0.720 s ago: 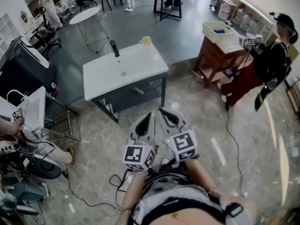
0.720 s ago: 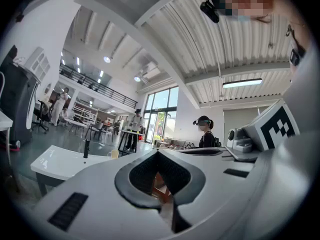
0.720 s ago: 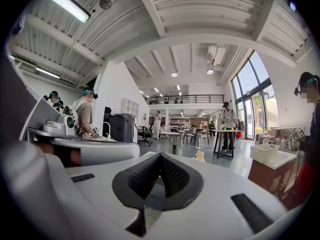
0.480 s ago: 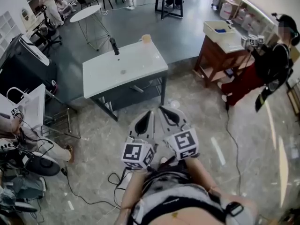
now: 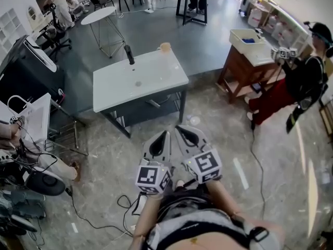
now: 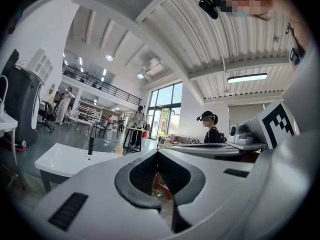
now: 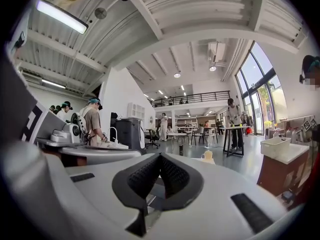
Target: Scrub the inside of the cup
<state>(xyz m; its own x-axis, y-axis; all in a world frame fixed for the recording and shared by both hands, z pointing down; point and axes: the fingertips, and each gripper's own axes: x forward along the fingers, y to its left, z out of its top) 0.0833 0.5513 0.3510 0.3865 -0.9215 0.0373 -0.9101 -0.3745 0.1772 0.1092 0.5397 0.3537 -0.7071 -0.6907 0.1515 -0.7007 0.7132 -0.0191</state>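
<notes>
A small pale orange cup stands at the far right corner of a white table. A black upright brush stands near the table's far edge, left of the cup. Both grippers are held side by side over the floor, well short of the table and pointing towards it. My left gripper is shut with nothing in it, and so is my right gripper. In the left gripper view the cup and brush show far beyond the shut jaws. The right gripper view shows the cup beyond its shut jaws.
A wooden cabinet with a white tub stands at the right, a person in black beside it. A white cart, dark equipment and floor cables lie at the left. A round table stands behind.
The table with the cup and brush sits slightly lower and nearer in the head view. Both grippers stay shut, side by side, and have dropped a little in the frame.
</notes>
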